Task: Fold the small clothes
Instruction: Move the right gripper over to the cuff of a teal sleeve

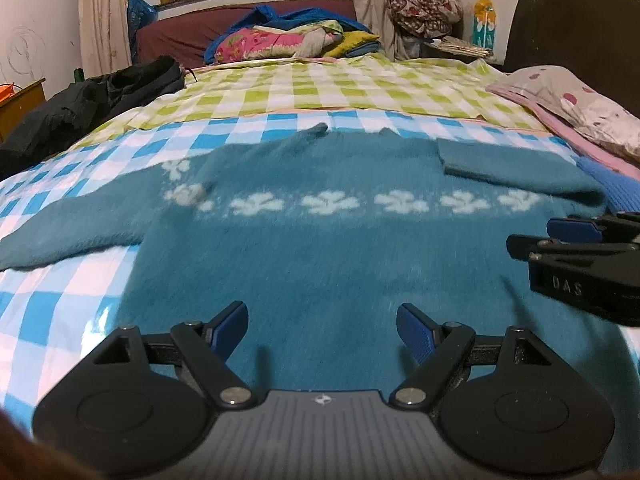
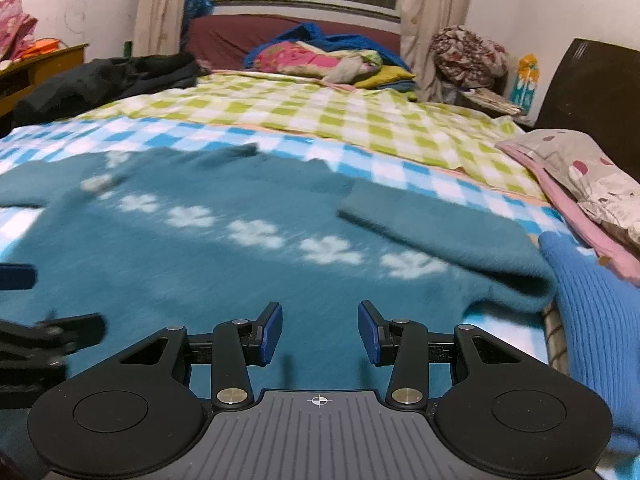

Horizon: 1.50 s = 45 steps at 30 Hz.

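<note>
A teal sweater (image 1: 320,248) with a row of white flowers lies flat on the blue-and-white checked sheet (image 1: 60,300). Its left sleeve (image 1: 68,232) stretches out; its right sleeve (image 1: 512,168) is folded over the body. My left gripper (image 1: 322,328) is open and empty, low over the sweater's lower body. My right gripper (image 2: 320,332) is open and empty over the sweater (image 2: 200,260), near the folded sleeve (image 2: 440,232). The right gripper also shows at the right edge of the left wrist view (image 1: 560,240).
A bright blue knit garment (image 2: 592,312) lies at the right of the sweater. Pillows (image 2: 592,184) lie on the right, a black garment (image 1: 88,108) on the left, piled bedding (image 1: 288,40) at the far end. A dark headboard (image 1: 580,28) stands at the right.
</note>
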{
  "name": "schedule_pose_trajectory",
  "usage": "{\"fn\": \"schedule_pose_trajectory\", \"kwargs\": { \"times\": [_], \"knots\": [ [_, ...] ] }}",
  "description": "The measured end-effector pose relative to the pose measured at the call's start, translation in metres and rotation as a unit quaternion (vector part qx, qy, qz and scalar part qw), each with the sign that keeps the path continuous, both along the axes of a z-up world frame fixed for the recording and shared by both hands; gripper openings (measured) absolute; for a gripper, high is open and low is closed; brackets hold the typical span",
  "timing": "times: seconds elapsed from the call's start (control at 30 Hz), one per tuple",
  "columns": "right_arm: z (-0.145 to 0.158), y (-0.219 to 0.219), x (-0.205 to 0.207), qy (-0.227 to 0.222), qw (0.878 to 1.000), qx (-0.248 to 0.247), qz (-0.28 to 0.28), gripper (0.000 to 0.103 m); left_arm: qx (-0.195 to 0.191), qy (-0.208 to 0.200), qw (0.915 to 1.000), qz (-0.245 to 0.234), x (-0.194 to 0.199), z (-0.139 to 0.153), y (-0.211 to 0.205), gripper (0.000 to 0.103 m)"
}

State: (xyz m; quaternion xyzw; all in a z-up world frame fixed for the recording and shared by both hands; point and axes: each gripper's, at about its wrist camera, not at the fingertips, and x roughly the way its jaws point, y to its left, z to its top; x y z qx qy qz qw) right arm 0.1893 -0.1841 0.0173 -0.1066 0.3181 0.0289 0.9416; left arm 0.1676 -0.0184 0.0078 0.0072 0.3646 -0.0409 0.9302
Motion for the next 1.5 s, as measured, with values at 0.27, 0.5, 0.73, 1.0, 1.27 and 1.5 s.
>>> {"fn": "schedule_pose_trajectory", "kwargs": {
  "times": [0.27,0.5,0.73,1.0,1.27,1.5],
  "knots": [
    [-0.006,-0.018,0.055,-0.025,0.999,-0.023,-0.001,0.037,0.008,-0.006,0.9999,0.003,0.042,-0.005,-0.025,0.086],
    [-0.018,-0.036,0.097,-0.009,1.0,-0.011,-0.011,0.037,0.005,-0.011,0.9973,0.072,0.076,-0.011,-0.008,0.087],
    [-0.033,-0.027,0.124,-0.014,0.999,-0.041,0.015,0.037,-0.005,0.003,0.9941,0.108,0.089,-0.024,0.015,0.087],
    [-0.038,-0.017,0.142,-0.016,0.998,-0.063,0.028,0.036,-0.005,-0.002,0.9952,0.098,0.081,-0.024,0.027,0.087],
    [-0.026,-0.023,0.144,-0.011,1.0,-0.012,0.003,0.009,0.014,-0.002,0.9968,0.078,0.059,-0.019,0.042,0.087],
    [-0.01,-0.027,0.143,0.0,0.997,0.072,-0.024,0.008,0.009,0.003,0.9975,0.069,0.036,-0.019,0.057,0.087]
  ]
}}
